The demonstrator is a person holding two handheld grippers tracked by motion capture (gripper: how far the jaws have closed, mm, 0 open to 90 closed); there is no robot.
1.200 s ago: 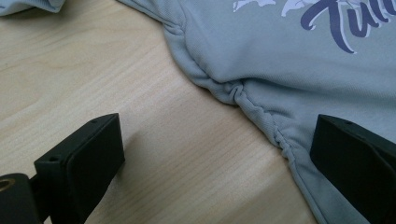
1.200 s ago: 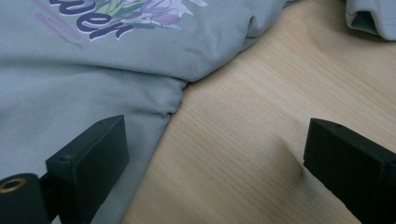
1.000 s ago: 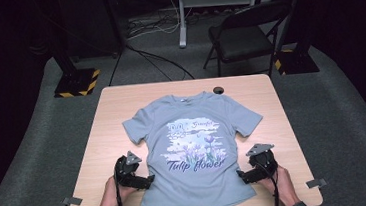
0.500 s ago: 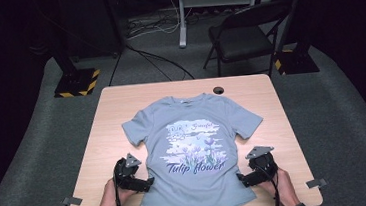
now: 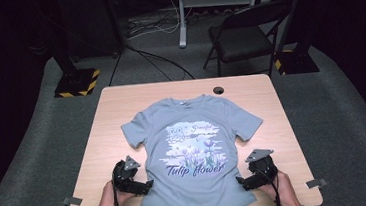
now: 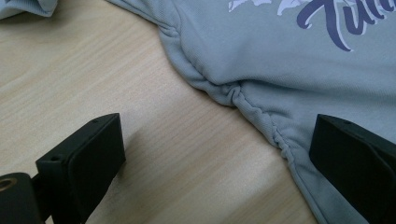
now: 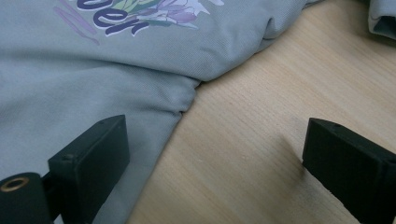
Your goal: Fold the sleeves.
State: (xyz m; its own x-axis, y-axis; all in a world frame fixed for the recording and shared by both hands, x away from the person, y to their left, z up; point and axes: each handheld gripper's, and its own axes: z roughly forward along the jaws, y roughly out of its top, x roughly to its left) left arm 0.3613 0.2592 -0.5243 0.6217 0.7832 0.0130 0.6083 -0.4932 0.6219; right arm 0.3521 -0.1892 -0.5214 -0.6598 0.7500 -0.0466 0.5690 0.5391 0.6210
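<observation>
Wooden table (image 5: 121, 113), grey carpet (image 5: 38, 130), folding chair (image 5: 245, 32)

The left gripper (image 5: 145, 185) and the right gripper (image 5: 240, 182) are both black and chunky. Each has a small grey three-cornered plate on top and a thin black cable at the back. Up close, the jaws are flat black blocks with tiny screw holes. A brass-coloured ring sits beside one jaw.
</observation>
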